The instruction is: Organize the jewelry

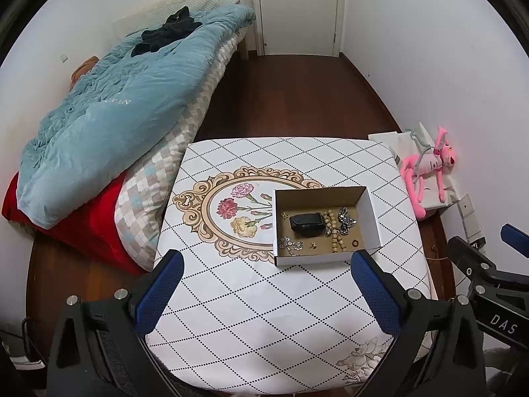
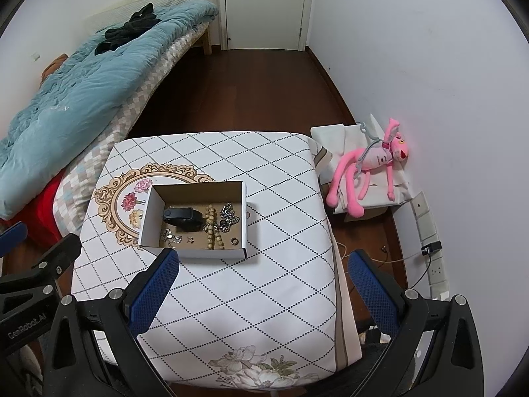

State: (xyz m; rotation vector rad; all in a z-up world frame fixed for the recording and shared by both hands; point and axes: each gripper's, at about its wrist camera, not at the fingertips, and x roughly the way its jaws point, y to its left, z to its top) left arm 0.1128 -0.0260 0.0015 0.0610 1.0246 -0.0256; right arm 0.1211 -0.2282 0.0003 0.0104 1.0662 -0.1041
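Note:
A small open cardboard box (image 1: 372,211) stands on the patterned table (image 1: 251,297); it also shows in the right wrist view (image 2: 246,218). Inside lie a black wristband (image 1: 305,223), a beaded bracelet (image 1: 334,231), a silver chain piece (image 1: 346,220), a small ring (image 1: 355,242), a stud (image 1: 313,245) and a crystal piece (image 1: 291,244). My left gripper (image 1: 266,264) is open and empty, held above the table just in front of the box. My right gripper (image 2: 263,264) is open and empty, in front of the box toward the table's right edge.
A bed with a blue duvet (image 1: 109,112) runs along the left. A pink plush toy (image 2: 370,165) lies on white bags by the right wall. A power strip (image 2: 429,241) and cables sit on the wooden floor (image 1: 281,99). A closed door (image 1: 297,10) is at the back.

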